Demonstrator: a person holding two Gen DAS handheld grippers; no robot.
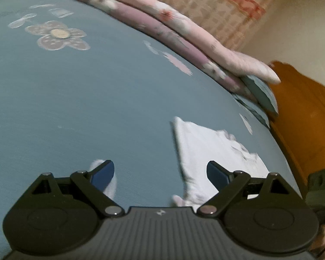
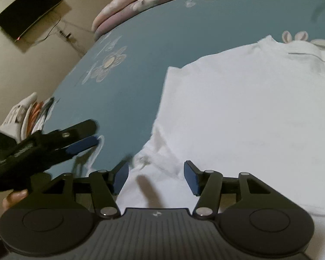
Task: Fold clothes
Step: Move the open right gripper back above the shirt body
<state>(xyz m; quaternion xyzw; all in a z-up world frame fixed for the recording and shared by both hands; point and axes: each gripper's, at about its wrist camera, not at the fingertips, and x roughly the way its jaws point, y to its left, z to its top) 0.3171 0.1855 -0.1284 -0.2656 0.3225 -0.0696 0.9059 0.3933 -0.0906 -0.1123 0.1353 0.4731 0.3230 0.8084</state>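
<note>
Right wrist view: white soft cotton garment point(image 2: 238, 108) flat on blue flowered bedsheet point(image 2: 130, 82); light, limp, likely bunches. Grab creased near hem. Right gripper point(image 2: 156, 177) half-open, empty over hem; left gripper point(image 1: 160, 173) wide, empty beside garment's edge.

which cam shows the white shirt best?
Right wrist. The white shirt fills most of that frame, spread on the blue bedsheet, collar end visible at upper right. Left wrist catches only a blurred part of it, partly hidden behind that tool's finger.

left wrist: low, angled down over bedsheet point(image 1: 75, 99) | right wrist: likewise, close | shared: white garment point(image 2: 238, 108)
</note>
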